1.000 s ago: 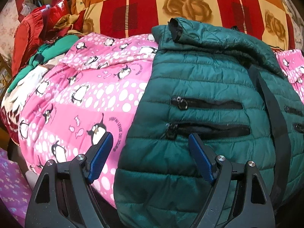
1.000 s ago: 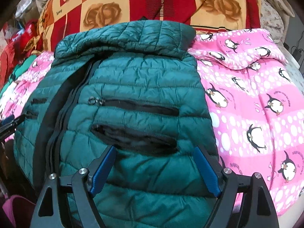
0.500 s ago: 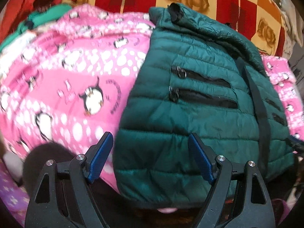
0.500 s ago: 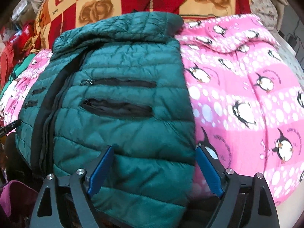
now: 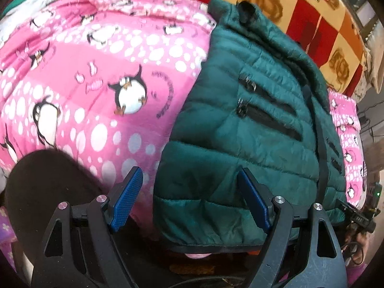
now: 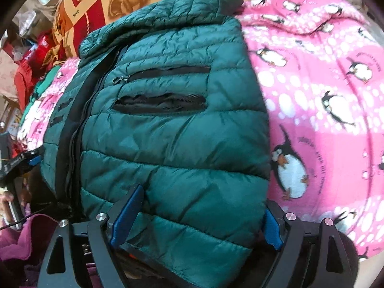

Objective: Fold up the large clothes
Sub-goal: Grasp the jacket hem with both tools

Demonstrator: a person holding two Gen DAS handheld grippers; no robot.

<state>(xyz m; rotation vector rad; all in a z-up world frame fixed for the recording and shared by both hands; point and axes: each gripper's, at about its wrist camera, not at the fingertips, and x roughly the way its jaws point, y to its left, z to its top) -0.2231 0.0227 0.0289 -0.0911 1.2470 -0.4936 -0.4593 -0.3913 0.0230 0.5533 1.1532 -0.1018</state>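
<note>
Both tools wide, nothing gripped. Left tool (image 5: 189, 198): I see its blue pads (image 5: 127, 199) spread apart, and the near left corner of the green puffer jacket (image 5: 240, 144) sits in the gap between them; the right pad lies over the jacket's lower panel, the left pad is off the jacket, over the pink penguin blanket (image 5: 96, 84). Can't tell whether either pad actually touches fabric. Right tool (image 6: 195, 218): also wide, the jacket's near right corner and hem sit between the pads, with the right pad at the jacket's side edge where it meets the blanket. Pads not pressing on it as far as I can see. A dark rounded shape (image 5: 43, 187) is at the near left of the left view, out of focus, can't identify it. Jacket lies front up on the bed, hem toward me, collar at the far end, black centre zip strip (image 6: 74, 124) running near to far, two zipped chest pockets (image 6: 160, 103) on each half. It rests on the pink blanket, which shows on both sides of it. In the right view the left tool's tip shows at the far left edge, just beside the jacket's other corner. Beyond the collar: a red, orange and cream checked cover with rose prints (image 5: 300, 12), and at the far left of the right view a heap of red and green clothes (image 6: 31, 72).
</note>
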